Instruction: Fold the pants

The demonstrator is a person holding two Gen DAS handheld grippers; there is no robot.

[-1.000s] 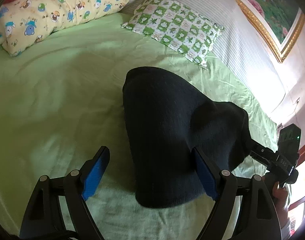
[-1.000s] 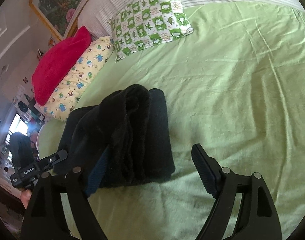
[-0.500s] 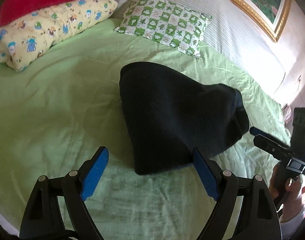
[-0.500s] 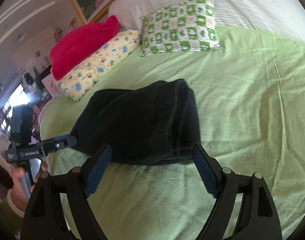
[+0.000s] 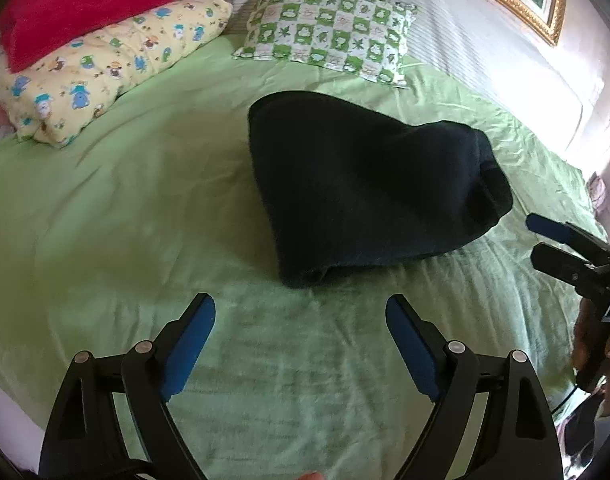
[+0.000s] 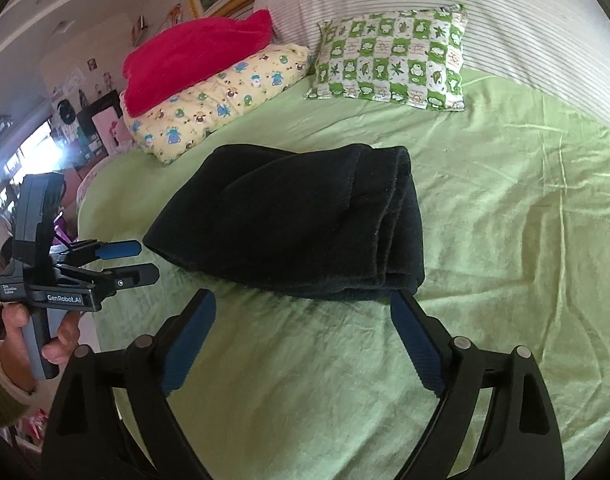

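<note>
Green bed sheet: folded pants ahead of both claws, left claw and right claw agape, empty.

The pants are dark, thick cloth with a matt, fuzzy, fleece-like nap; their stacked folded edges look soft and rounded. The bed wears a light green sheet of smooth woven cloth, faintly sheened and finely creased. At the head edge, the checked pillow and the cartoon-print pillow are smooth printed cotton, while the red blanket looks plush and fluffy. The left claw and right claw are matt black plastic with blue ribbed rubbery pads and small shiny metal pins.
</note>
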